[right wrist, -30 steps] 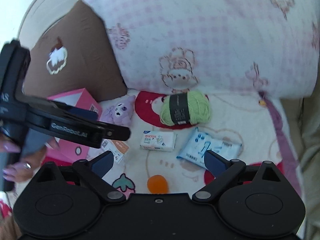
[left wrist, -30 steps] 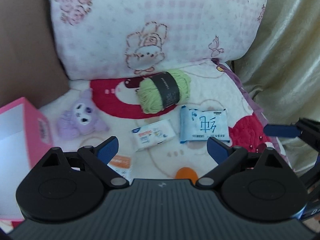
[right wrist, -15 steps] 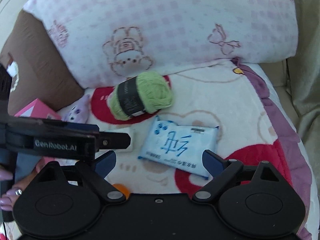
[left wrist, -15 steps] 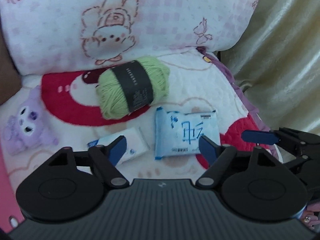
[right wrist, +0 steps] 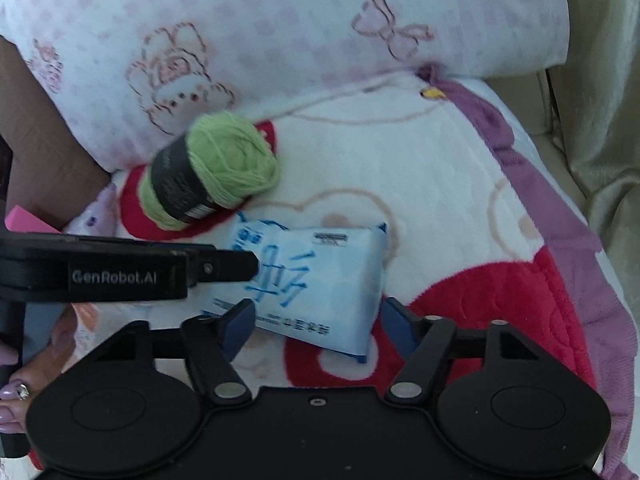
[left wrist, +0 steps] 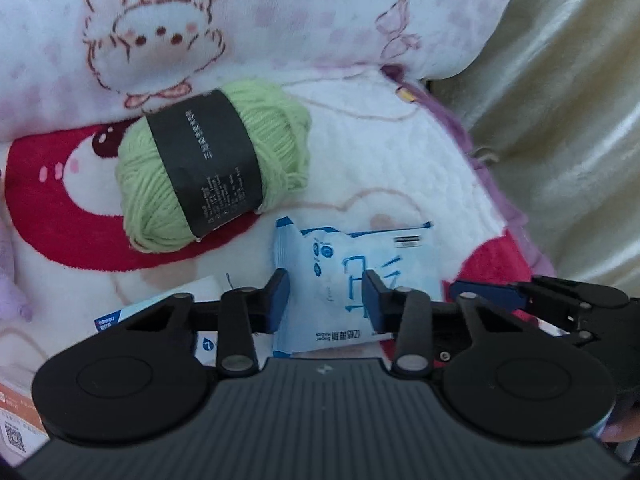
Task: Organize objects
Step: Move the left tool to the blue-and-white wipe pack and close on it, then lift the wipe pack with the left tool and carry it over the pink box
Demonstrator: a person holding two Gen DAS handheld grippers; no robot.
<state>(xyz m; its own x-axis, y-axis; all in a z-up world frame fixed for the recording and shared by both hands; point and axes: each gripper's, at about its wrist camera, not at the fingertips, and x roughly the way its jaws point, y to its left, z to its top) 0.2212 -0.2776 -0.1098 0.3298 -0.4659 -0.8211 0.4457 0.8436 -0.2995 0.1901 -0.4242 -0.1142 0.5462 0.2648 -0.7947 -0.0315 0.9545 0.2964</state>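
The blue tissue pack [left wrist: 352, 276] lies flat on the cartoon blanket [left wrist: 380, 160], just below the green ball of yarn [left wrist: 212, 168] and in front of the pink-checked pillow [left wrist: 280, 12]. The left gripper [left wrist: 326, 300] is down over the pack's near left part: its two blue fingers [left wrist: 278, 300] straddle a strip of the wrapper. Its jaws have just been closing and stand narrow, with the pack between them; whether the pads already press the wrapper I cannot tell. The right gripper [right wrist: 316, 320] sits at the pack's near right end, its fingers [right wrist: 240, 320] on either side of that end. Those jaws have also just been closing, yet a gap shows beside each pad, so they are still spread.

Compared with a second ago, both grippers have dropped toward the blanket and come in on the pack, which now fills much more of each view. The purple plush toy and the orange ball have slipped mostly out of sight, and a smaller white packet [left wrist: 160, 308] is now half hidden under the left gripper.

The pack's long axis runs across the left view, side to side, its printed face up. In the right view it slants from upper left to lower right.
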